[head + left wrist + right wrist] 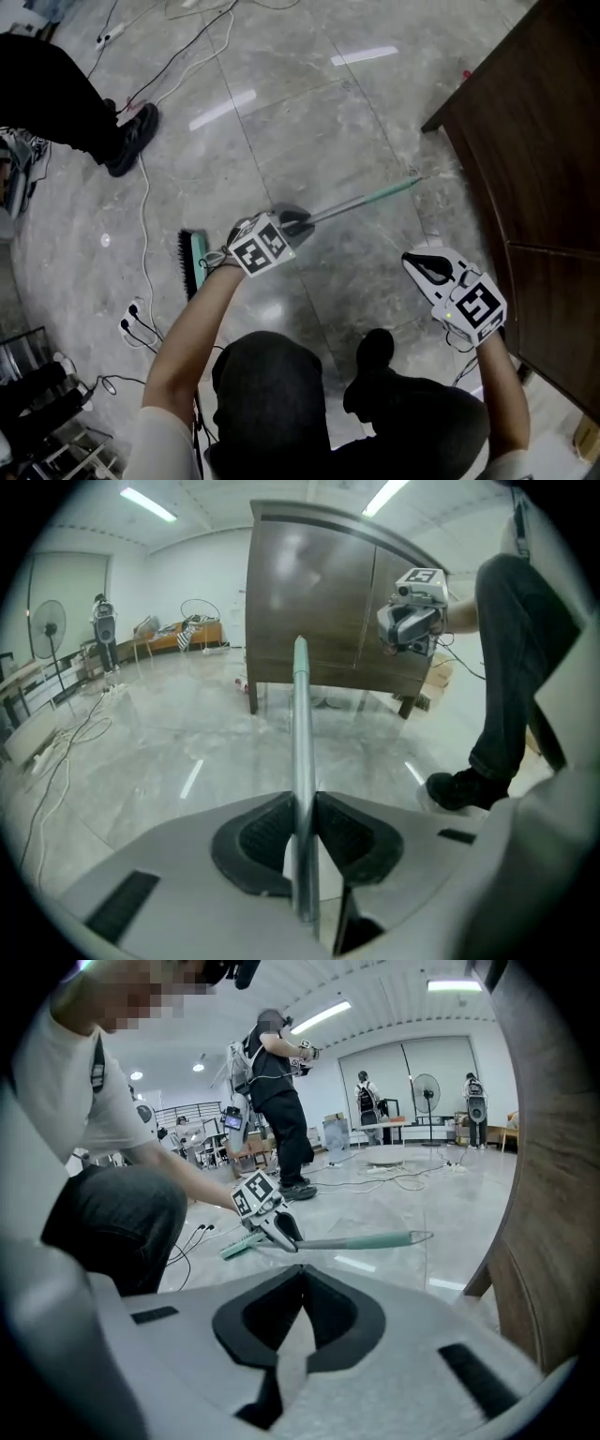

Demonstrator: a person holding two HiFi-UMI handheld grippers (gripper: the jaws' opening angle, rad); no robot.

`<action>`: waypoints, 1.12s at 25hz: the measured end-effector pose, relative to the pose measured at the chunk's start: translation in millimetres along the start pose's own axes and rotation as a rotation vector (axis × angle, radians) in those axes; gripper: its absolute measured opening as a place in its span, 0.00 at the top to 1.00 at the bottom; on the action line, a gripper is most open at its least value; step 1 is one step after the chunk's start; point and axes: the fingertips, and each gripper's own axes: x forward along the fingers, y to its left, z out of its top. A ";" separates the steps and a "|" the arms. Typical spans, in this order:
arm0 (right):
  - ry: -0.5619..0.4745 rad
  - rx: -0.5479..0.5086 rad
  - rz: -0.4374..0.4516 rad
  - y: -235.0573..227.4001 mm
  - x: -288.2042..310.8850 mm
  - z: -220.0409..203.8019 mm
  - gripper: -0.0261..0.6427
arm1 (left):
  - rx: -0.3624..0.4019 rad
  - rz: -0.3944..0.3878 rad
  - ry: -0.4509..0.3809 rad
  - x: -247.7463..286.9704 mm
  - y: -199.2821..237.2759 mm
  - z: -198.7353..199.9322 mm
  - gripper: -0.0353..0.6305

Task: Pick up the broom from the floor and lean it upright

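Note:
The broom lies low over the floor, its black-bristled teal head [193,263] at the left and its silver handle [349,205] running right to a green end. My left gripper [298,222] is shut on the handle's lower part. In the left gripper view the handle [300,714] is pinched between both pads and points toward the cabinet. My right gripper [424,265] hangs apart on the right, near the cabinet, shut with nothing in it. The right gripper view shows its pads meeting [302,1283], and beyond them the left gripper [272,1222] on the broom [366,1240].
A dark wooden cabinet [534,169] stands on legs at the right. Cables and a power strip [131,321] lie on the floor at the left. Another person's shoe [131,138] is at the upper left. The holder's own shoe [375,351] is below the broom.

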 end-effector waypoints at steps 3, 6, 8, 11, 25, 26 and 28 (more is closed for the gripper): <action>-0.045 0.001 -0.010 -5.6 -16.9 21.7 0.96 | 0.003 -0.004 -0.025 -12.8 1.4 32.0 0.84; -0.082 0.002 -0.036 -14.2 -32.7 42.7 0.96 | 0.004 -0.006 -0.057 -22.3 2.4 63.9 0.84; -0.106 0.002 -0.053 -19.5 -43.0 55.1 0.96 | 0.003 -0.005 -0.086 -27.0 4.4 86.2 0.84; -0.117 -0.012 -0.076 -23.6 -60.5 68.4 0.96 | 0.007 -0.006 -0.129 -31.6 3.5 118.8 0.84; -0.156 -0.052 -0.181 -32.2 -135.3 114.5 0.96 | -0.009 -0.059 -0.292 -42.5 -20.6 254.6 0.84; -0.157 -0.053 -0.185 -29.1 -140.4 117.4 0.96 | -0.013 -0.064 -0.301 -44.4 -24.5 261.8 0.84; -0.159 -0.055 -0.193 -23.5 -151.5 123.9 0.96 | -0.025 -0.073 -0.319 -48.2 -32.3 276.9 0.84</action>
